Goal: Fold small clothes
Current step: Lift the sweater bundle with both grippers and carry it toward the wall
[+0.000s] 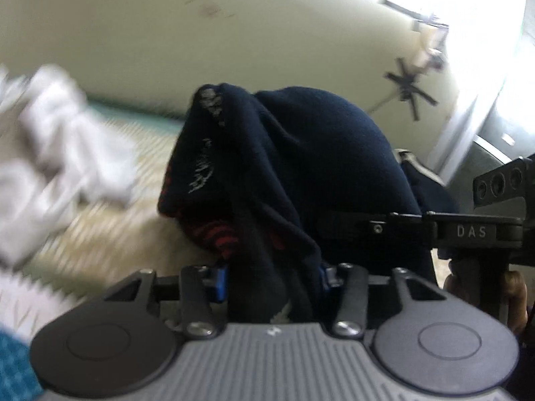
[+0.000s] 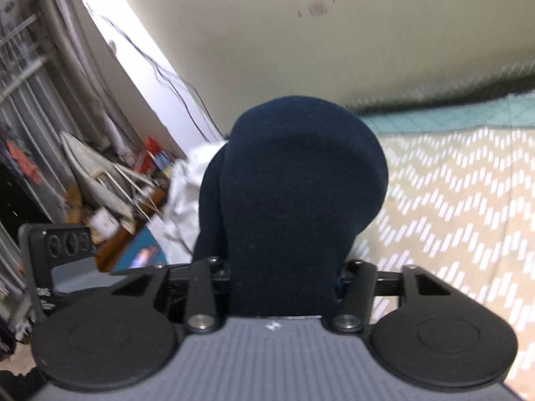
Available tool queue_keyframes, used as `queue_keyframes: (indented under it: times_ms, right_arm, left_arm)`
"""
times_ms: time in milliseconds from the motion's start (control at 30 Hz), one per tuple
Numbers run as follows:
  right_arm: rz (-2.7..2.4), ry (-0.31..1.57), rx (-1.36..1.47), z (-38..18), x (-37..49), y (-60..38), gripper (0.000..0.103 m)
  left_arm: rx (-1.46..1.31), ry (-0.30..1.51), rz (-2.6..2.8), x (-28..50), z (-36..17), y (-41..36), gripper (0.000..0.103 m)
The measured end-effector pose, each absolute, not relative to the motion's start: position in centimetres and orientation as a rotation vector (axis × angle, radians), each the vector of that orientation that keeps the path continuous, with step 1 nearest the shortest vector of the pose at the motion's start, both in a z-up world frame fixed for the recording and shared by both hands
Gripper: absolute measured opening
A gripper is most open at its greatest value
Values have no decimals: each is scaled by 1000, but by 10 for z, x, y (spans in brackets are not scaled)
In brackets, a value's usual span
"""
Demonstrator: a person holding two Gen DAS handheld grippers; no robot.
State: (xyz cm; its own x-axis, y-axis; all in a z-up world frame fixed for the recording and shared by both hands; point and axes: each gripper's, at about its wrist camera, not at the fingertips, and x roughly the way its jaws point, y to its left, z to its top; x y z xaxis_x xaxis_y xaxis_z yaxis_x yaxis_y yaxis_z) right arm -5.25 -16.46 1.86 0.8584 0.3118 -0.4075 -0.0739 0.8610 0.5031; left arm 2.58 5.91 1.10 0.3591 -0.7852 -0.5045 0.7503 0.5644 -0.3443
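- Here, in the left wrist view, the left gripper (image 1: pixel 272 277) is closed down on a dark navy garment (image 1: pixel 267 173); the cloth bunches between its fingers and rises forward and up out of the grip, so the pads themselves are hidden.
- The garment carries a red striped print (image 1: pixel 217 234) low on its left fold and a pale scribbled mark higher up; what kind of garment it is I cannot tell.
- To the right in this view sits the right gripper (image 1: pixel 418 227), seen side-on with "DAS" on its body, pressed up against the same navy mass. Both grippers are therefore just beside each other on one piece of cloth.
- Far left, a blurred heap of white clothes (image 1: pixel 57 133) lies on the patterned bedspread (image 1: pixel 110 234), well apart from the held garment.
- In the right wrist view, the right gripper (image 2: pixel 282 280) is also clamped on the navy garment (image 2: pixel 294 180), which stands straight ahead of it as a rounded dome that blocks the middle of the frame.
- The bedspread (image 2: pixel 451 200), beige with a white zigzag, spreads to the right and far; a white cloth (image 2: pixel 187 193) shows behind the garment on the left, with room clutter beyond.
- As a judgement: the garment is lifted off the bed and gathered, its long axis running away from both grippers. The next move turns on drawing the two grips apart sideways to spread it; neither hand is clearly nearer the cloth, since both already hold it.
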Motion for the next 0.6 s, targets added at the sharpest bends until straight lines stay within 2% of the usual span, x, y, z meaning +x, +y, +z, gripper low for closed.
queue_keyframes:
  times_ms: [133, 367, 500, 600]
  right_arm:
    - [140, 366, 475, 47, -90, -197, 50]
    - [-72, 174, 487, 93, -170, -300, 50]
    - [-210, 114, 525, 99, -205, -363, 51]
    - [-301, 103, 593, 85, -219, -411, 51]
  left_arm:
    - [-9, 611, -1085, 15, 45, 1, 42]
    - [114, 516, -1294, -4, 101, -153, 42]
    - [126, 546, -1383, -7, 105, -242, 42]
    - [159, 576, -1392, -3, 85, -300, 42]
